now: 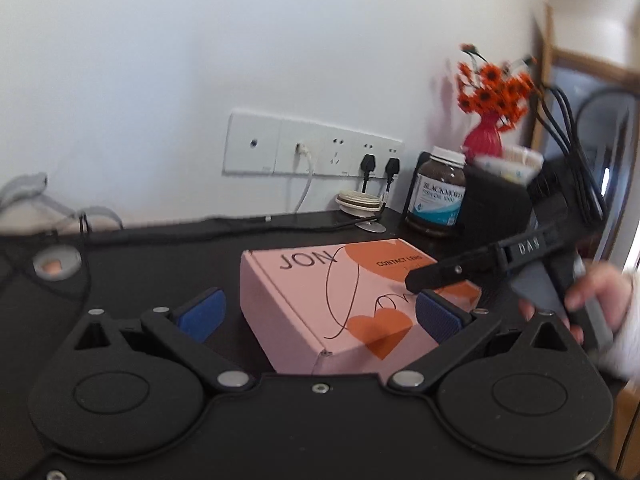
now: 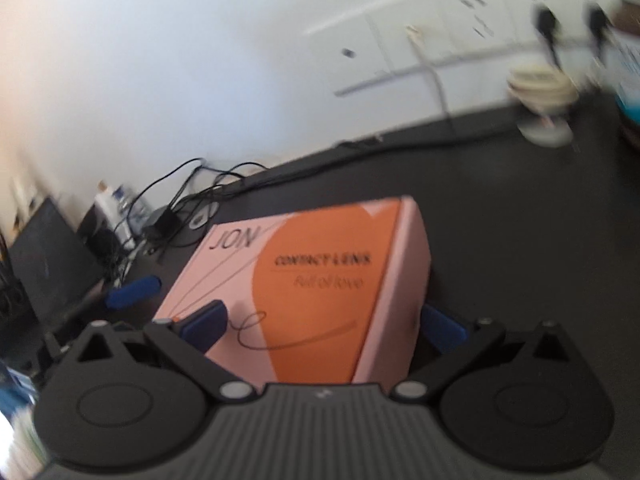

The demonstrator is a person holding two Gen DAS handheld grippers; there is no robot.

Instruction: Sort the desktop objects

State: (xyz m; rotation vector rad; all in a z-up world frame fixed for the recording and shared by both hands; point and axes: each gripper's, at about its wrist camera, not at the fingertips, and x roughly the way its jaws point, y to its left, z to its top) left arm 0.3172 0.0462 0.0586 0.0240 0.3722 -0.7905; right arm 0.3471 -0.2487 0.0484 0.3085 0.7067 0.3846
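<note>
A pink and orange contact lens box (image 1: 344, 304) lies on the black desk (image 1: 140, 280). My left gripper (image 1: 320, 312) is open, its blue pads on either side of the box's near end, left pad apart from it. The right gripper's arm (image 1: 500, 260) reaches over the box's right edge, held by a hand. In the right wrist view the box (image 2: 312, 292) fills the space between my right gripper's (image 2: 324, 324) open pads, the left pad over the lid and the right pad beside the box wall. The left gripper's blue pad (image 2: 132, 292) shows to the left.
A brown supplement bottle (image 1: 438, 192), a black holder (image 1: 496, 204), a pink vase of orange flowers (image 1: 488, 120) and a stack of round lids (image 1: 360, 204) stand at the back. Wall sockets (image 1: 312, 148) with plugged cables sit behind. Tangled cables (image 2: 192, 196) lie at the desk's left.
</note>
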